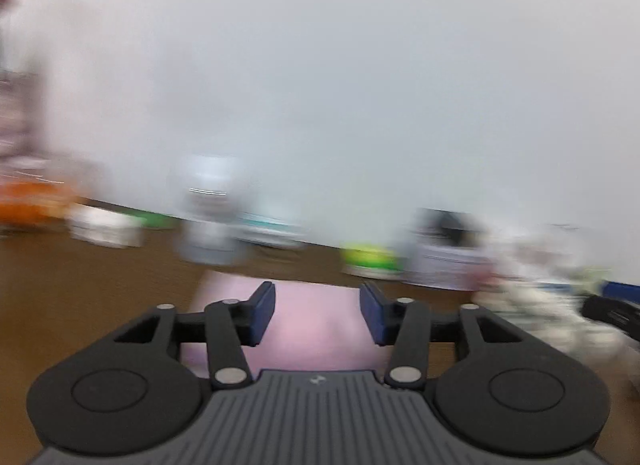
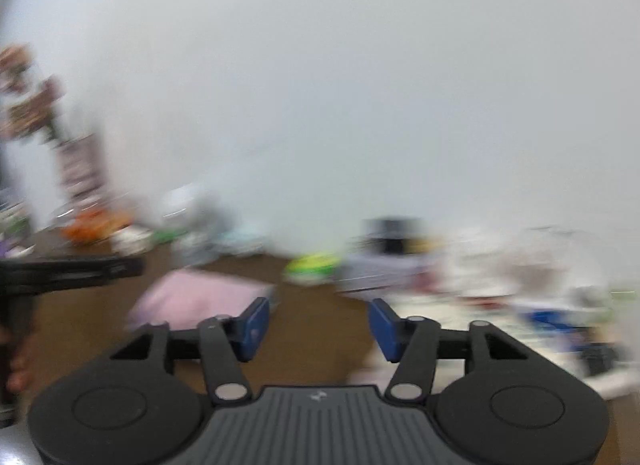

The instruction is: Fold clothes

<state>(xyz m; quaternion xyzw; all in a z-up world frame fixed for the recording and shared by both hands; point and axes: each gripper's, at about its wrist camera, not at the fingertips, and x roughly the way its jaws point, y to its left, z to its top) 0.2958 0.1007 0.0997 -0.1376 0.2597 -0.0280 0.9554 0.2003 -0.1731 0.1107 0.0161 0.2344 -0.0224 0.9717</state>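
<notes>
Both views are blurred by motion. A folded pink cloth [image 1: 316, 325] lies flat on the brown table [image 1: 80, 285], straight below and ahead of my left gripper [image 1: 317, 315], which is open with nothing between its blue pads. In the right wrist view the same pink cloth [image 2: 200, 301] lies to the left of my right gripper [image 2: 318, 325], which is open and empty above bare table. A heap of pale clothes [image 2: 500, 305] sits to the right of it. The left gripper's black body [image 2: 72, 269] reaches in from the left, with a hand [image 2: 18, 361] below it.
Blurred clutter lines the back of the table by the white wall: an orange item [image 1: 32, 201], a white tub [image 1: 106, 225], a grey container [image 1: 212, 217], a lime-green item [image 1: 370, 259] and a dark-topped box [image 1: 444, 249]. Pale clothes [image 1: 532, 313] lie at the right.
</notes>
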